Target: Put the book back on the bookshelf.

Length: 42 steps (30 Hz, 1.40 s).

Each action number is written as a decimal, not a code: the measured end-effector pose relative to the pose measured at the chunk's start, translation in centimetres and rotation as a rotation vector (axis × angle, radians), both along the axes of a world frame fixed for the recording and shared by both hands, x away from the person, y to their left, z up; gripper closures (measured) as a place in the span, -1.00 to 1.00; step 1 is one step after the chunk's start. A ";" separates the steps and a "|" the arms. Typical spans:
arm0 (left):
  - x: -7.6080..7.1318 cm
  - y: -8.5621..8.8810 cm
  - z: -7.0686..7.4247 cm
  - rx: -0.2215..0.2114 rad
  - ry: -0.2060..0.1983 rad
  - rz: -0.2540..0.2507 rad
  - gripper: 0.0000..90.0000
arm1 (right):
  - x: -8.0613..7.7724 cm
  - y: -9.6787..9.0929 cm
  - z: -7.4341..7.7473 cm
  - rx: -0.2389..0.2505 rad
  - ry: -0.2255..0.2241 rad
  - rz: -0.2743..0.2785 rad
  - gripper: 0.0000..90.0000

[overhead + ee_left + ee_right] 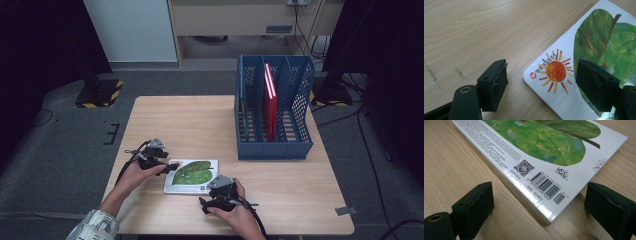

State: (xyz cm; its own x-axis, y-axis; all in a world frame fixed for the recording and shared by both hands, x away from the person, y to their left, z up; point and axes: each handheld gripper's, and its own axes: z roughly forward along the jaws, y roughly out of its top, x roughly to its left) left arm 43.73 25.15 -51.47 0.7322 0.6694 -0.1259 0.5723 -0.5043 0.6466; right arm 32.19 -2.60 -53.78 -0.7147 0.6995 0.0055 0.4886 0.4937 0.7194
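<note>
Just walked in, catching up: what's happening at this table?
A person works a book lying flat on the wooden table with two handheld grippers. The left gripper straddles the corner with the sun; the right gripper straddles the barcode corner. Both sets of jaws are open, not gripping. A blue file rack behind holds a red book upright.

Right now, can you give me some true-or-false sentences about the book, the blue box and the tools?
1. The picture book lies flat on the table. True.
2. The left tool squeezes the book. False: its jaws are apart, around the corner with the sun.
3. A red book stands in the blue rack. True.
4. The right tool holds a pencil. False: its jaws are open and empty at the barcode corner.
5. The rack lies tipped over. False: it stands upright.
</note>
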 end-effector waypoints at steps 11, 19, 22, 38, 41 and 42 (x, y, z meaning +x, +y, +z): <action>0.3 -0.3 -0.4 -0.026 0.056 0.016 -0.39 | 0.0 0.2 0.0 -0.002 0.003 -0.003 -0.86; -0.1 -1.0 -0.3 -0.013 0.063 0.016 -0.38 | 0.1 0.4 -0.1 -0.005 0.012 -0.004 -0.91; -0.2 -1.2 -0.2 -0.006 0.058 0.034 -0.37 | 0.1 0.6 -0.1 -0.006 0.016 -0.010 -0.93; -0.4 -0.5 -0.1 -0.018 0.058 0.056 -0.33 | 0.2 0.8 -0.1 -0.012 0.017 -0.023 -0.97; -0.6 -0.4 -0.3 -0.023 0.062 0.056 -0.33 | 0.2 0.8 -0.1 -0.013 0.016 -0.022 -0.97; -0.7 -0.3 -0.4 -0.024 0.061 0.054 -0.33 | 0.2 0.8 -0.1 -0.013 0.016 -0.022 -0.96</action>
State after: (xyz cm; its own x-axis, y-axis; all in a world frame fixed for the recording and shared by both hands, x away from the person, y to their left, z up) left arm 43.07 24.82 -51.82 0.6852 0.7042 -0.1860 0.6373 -0.4561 0.6212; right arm 32.39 -1.80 -53.86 -0.6993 0.7148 0.0074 0.5105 0.4920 0.7052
